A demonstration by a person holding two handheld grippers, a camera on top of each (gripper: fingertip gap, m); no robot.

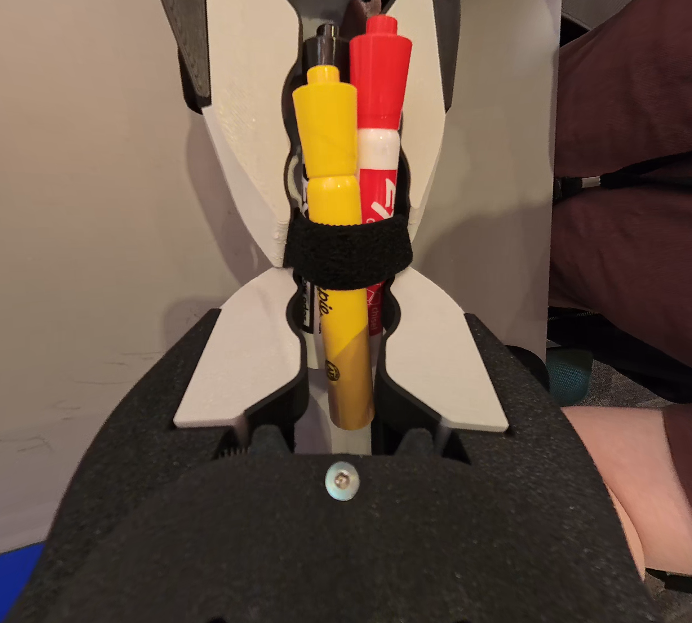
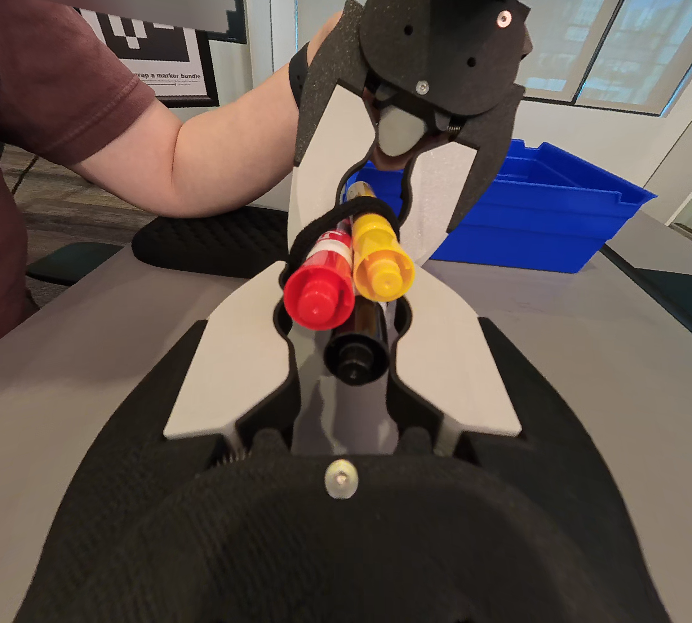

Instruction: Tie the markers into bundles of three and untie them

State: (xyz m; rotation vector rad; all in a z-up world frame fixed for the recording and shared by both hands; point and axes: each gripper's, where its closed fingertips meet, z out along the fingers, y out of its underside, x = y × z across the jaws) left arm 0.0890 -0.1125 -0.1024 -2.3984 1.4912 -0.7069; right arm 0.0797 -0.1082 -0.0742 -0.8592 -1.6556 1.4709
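So the bundle is done up: yellow marker (image 1: 337,230), red marker (image 1: 380,141) and a black marker (image 1: 322,51) peeking behind them, all cinched by the black strap (image 1: 346,253). In the left wrist view the left gripper (image 1: 342,309) is clamped on the tail ends at 6 o'clock, and the right gripper (image 1: 346,170) comes in from 12 o'clock, closed around the cap half. The bundle's long axis runs straight 6 to 12, right along both sets of fingers (so they're basically nose to nose).

From the right wrist view the caps point at the camera and the strap (image 2: 348,215) sits toward 12, between the two grippers and touching both tips. My guess is untying comes next, and the right gripper (image 2: 342,290) looks better placed to let go and pick at the strap. The blue bin (image 2: 543,215) sits on the table (image 2: 561,343) at 2 o'clock.
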